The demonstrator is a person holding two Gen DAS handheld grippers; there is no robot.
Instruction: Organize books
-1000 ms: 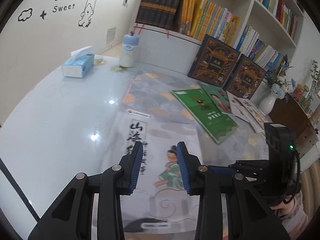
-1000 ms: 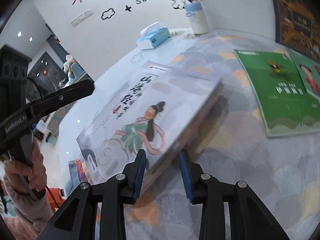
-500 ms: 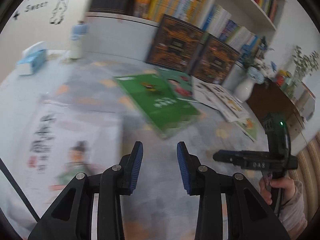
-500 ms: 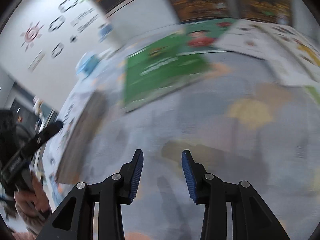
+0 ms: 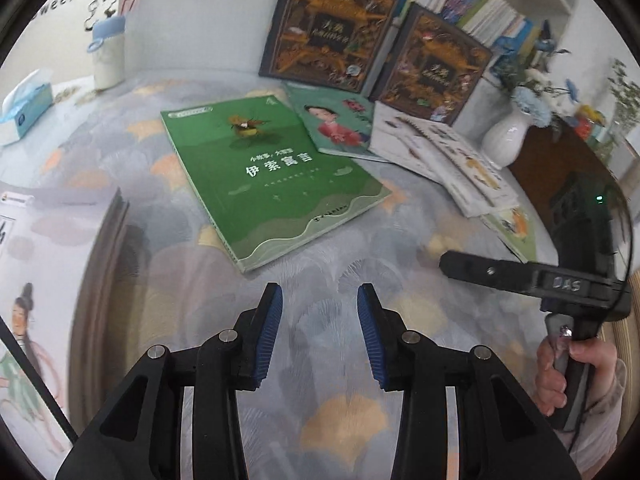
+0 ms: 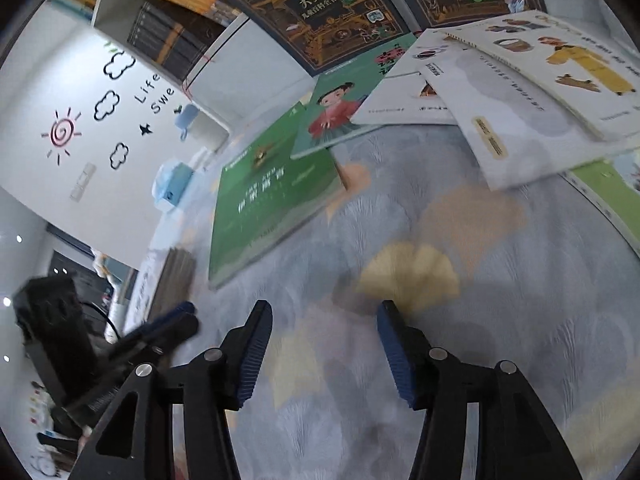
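Left gripper (image 5: 319,330): jaws opening, empty | right gripper (image 6: 325,354): jaws opening, empty | green book (image 5: 264,176): flat on patterned cloth, just ahead of left gripper, long axis running away leftward | left nearer.

Left gripper (image 5: 319,332) angled downward, jaws opening, nothing between. Right gripper (image 6: 325,354) likewise angled downward, jaws opening, empty. Right hand (image 5: 560,372) wrapped round its handle.

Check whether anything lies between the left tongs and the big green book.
Nothing visible does: only bare patterned tablecloth separates the left tongs, empty and opening, from the green book's near corner.
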